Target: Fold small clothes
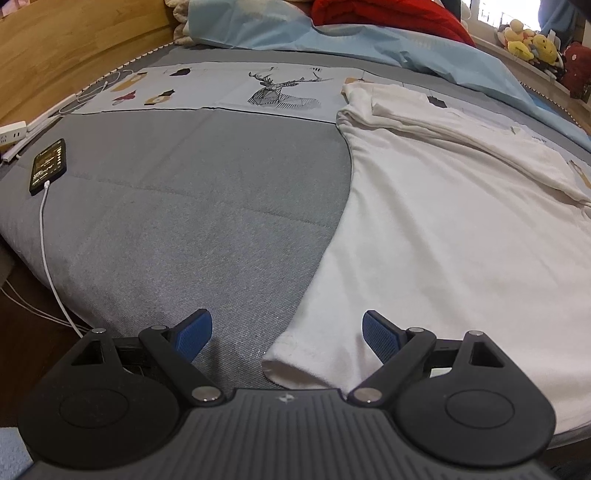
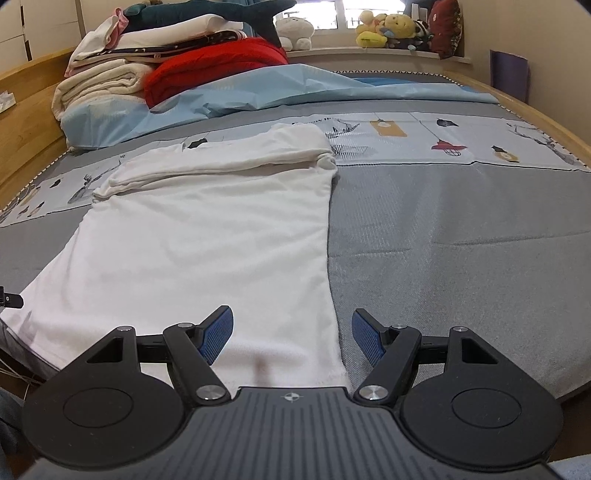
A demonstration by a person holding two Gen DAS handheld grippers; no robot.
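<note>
A white T-shirt [image 1: 436, 229] lies flat on the grey bed cover, its far end folded over into a thick band; it also shows in the right wrist view [image 2: 207, 236]. My left gripper [image 1: 287, 334] is open and empty, low over the shirt's near left corner, which lies between the blue pads. My right gripper [image 2: 292, 334] is open and empty over the shirt's near right corner, its left pad above the cloth and its right pad above the bed cover.
A phone [image 1: 48, 166] on a white cable lies at the bed's left edge by a power strip [image 1: 11, 134]. A light blue sheet [image 2: 258, 92], a red blanket [image 2: 214, 62] and stacked folded clothes [image 2: 122, 55] sit at the far end. Plush toys [image 2: 395, 27] line the windowsill.
</note>
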